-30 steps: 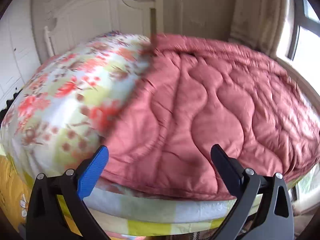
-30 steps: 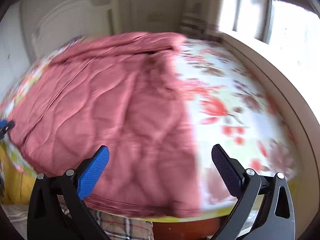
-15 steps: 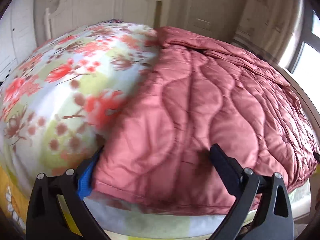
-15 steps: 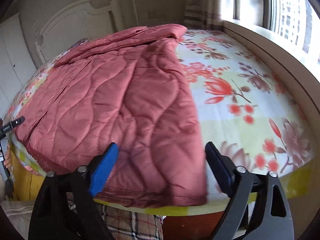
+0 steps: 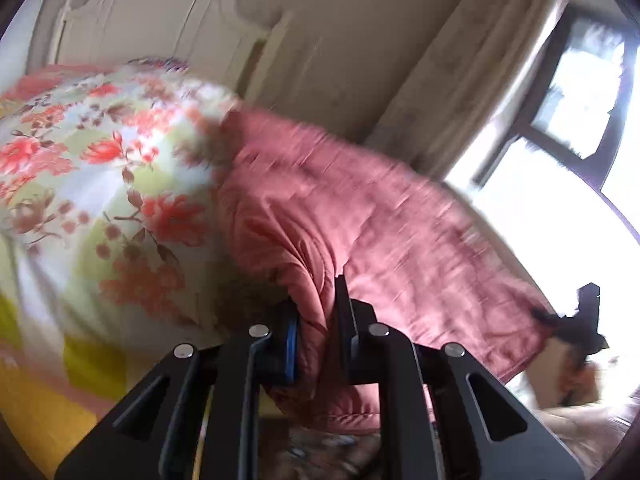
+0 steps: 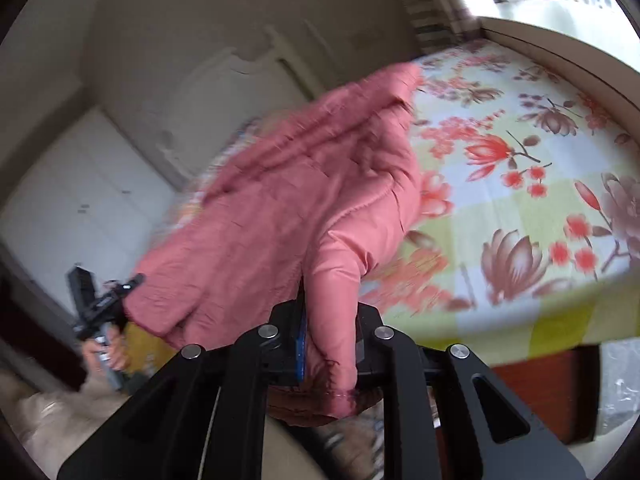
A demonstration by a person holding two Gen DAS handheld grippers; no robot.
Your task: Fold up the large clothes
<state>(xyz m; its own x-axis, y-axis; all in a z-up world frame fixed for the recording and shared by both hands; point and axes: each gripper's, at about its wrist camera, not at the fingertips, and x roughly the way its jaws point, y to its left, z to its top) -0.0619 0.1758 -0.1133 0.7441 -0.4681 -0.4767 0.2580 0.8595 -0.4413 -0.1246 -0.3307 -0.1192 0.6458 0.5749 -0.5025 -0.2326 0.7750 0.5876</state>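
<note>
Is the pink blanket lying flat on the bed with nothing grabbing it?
No, the right gripper has its jaws shut on a bunched corner of the pink blanket, lifting it off the flowery bedsheet.

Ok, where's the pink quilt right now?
In both wrist views the pink quilt lies on the floral bedsheet, its near edge pinched in the left gripper and the right gripper.

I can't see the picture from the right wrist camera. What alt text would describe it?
A black hand-held gripper is clamped on a corner of a pink quilted blanket, which is lifted off a bed with a floral sheet. At far left, a second hand-held gripper holds the other corner.
</note>
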